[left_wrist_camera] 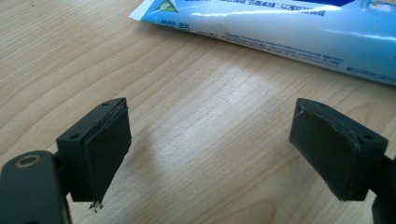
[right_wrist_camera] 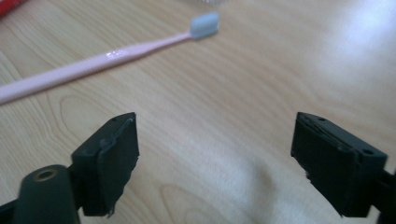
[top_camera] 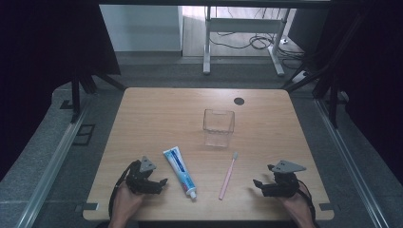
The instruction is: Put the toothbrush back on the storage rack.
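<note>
High view: both hands low, left claw (top_camera: 159, 183) and right claw (top_camera: 259, 184) agape.

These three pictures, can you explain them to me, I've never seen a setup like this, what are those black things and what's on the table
A person sits at a wooden table and holds a hand tool in each hand, each with two black jaws that can pinch things. The wide picture comes from a camera above the person, looking forward and down. There you see the left gripper and the right gripper near the table's front edge.

The other two pictures come from small cameras riding on each gripper, looking out between its own jaws. Both pairs of jaws stand open with bare wood between them, so nothing is held.

On the table lie a toothpaste tube, a pink toothbrush and, farther back, a clear square cup. The left gripper view catches the tube, the right gripper view the toothbrush.
</note>
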`<move>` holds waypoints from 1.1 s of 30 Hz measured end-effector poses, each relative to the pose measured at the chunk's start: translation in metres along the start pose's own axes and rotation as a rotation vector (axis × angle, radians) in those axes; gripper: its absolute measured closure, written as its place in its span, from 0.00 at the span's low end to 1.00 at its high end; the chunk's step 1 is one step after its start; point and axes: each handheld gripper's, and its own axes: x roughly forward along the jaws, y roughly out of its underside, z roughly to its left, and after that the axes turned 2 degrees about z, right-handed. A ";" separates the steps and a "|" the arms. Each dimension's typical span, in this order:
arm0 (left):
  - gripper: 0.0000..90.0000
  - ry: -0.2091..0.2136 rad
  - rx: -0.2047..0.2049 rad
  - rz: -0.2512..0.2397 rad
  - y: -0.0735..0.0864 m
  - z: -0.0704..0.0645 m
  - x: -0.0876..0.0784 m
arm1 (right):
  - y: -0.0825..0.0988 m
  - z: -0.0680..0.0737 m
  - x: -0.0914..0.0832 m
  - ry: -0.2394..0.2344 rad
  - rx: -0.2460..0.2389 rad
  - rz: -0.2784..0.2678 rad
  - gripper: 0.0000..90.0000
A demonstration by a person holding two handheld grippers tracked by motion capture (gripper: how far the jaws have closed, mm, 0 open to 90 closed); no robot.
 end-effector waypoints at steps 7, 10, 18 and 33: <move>0.14 0.024 -0.016 -0.028 0.000 0.001 -0.002 | 0.006 0.000 0.001 -0.001 -0.021 0.031 0.14; 0.14 0.032 -0.018 -0.026 -0.001 0.000 -0.002 | 0.005 0.001 0.002 -0.001 -0.027 0.042 0.13; 0.14 0.047 -0.026 -0.028 -0.003 -0.001 -0.005 | 0.002 0.005 0.003 -0.019 -0.022 0.069 0.12; 0.15 0.047 -0.004 -0.008 -0.005 -0.004 -0.004 | -0.007 0.014 0.003 -0.041 0.042 0.185 0.16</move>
